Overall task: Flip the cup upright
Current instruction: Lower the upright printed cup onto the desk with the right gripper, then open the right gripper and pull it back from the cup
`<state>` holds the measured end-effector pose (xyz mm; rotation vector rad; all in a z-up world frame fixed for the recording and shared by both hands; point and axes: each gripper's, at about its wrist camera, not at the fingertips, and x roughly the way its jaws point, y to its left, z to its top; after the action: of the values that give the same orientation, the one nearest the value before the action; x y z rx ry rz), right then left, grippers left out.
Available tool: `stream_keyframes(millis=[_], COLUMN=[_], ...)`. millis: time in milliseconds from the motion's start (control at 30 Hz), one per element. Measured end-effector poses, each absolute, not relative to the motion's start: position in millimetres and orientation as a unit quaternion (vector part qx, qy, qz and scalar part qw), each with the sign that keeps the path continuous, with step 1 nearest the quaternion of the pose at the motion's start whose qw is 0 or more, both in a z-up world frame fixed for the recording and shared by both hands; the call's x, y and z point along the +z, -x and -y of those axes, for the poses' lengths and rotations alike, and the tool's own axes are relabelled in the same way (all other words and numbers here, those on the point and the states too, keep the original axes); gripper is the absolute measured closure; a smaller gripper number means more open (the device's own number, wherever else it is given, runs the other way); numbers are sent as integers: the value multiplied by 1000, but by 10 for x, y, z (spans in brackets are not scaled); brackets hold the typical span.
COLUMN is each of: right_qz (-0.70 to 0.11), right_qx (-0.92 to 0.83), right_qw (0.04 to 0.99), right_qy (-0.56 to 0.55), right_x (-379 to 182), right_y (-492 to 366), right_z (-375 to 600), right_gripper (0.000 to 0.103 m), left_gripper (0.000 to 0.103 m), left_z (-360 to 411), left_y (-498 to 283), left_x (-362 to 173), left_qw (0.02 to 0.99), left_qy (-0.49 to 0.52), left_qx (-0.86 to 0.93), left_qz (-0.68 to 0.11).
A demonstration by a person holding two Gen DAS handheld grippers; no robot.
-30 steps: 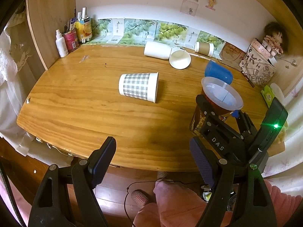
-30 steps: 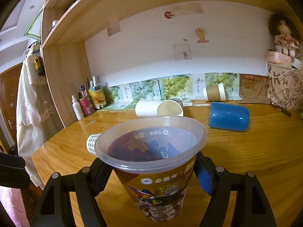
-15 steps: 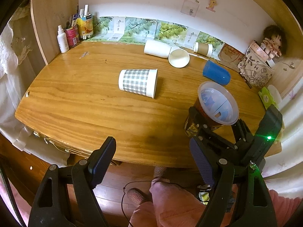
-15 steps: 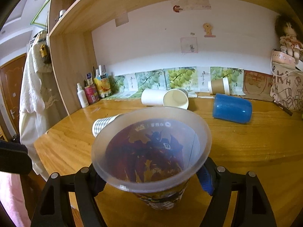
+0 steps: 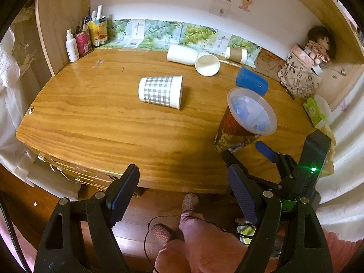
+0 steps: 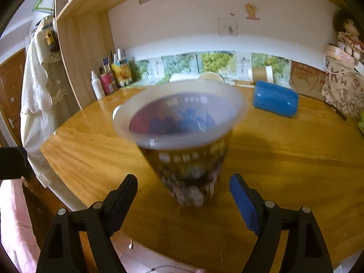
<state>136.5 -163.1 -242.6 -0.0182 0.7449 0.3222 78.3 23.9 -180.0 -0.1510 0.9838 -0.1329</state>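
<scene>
A printed plastic cup (image 5: 246,120) stands upright near the wooden desk's front right; it is blurred in the right wrist view (image 6: 184,141). My right gripper (image 6: 184,195) is open just behind it, its fingers apart from the cup; it also shows in the left wrist view (image 5: 246,154). A checked paper cup (image 5: 161,91) lies on its side mid-desk. My left gripper (image 5: 182,193) is open and empty, off the desk's front edge.
A white cup (image 5: 193,58), a brown paper cup (image 5: 235,53) and a blue cup (image 5: 251,81) lie on their sides at the back. Bottles and tins (image 5: 86,38) stand back left. A printed bag (image 5: 300,77) and a doll sit back right.
My right gripper has opened, let go of the printed cup and drawn back. The cup now stands by itself on the desk. My left gripper has pulled back slightly.
</scene>
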Motion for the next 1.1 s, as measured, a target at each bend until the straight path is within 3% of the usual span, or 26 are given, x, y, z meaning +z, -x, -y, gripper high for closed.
stream_keyframes(millis=[433, 867, 1100], right_qz=[-430, -386, -361], right_qx=[109, 48, 52], right_qw=[895, 919, 928], right_qy=[-40, -60, -78], right_x=[-1870, -665, -322], right_y=[-1124, -967, -705], right_z=[2049, 2286, 2216], right_gripper=[19, 13, 13], left_gripper=[20, 20, 6], left_z=[-38, 191, 122], left_y=[-851, -878, -719], left_x=[-1524, -667, -400], left_qw=[883, 912, 928], left_qy=[64, 53, 72], left_qx=[-72, -101, -94], left_qz=[-458, -394, -354])
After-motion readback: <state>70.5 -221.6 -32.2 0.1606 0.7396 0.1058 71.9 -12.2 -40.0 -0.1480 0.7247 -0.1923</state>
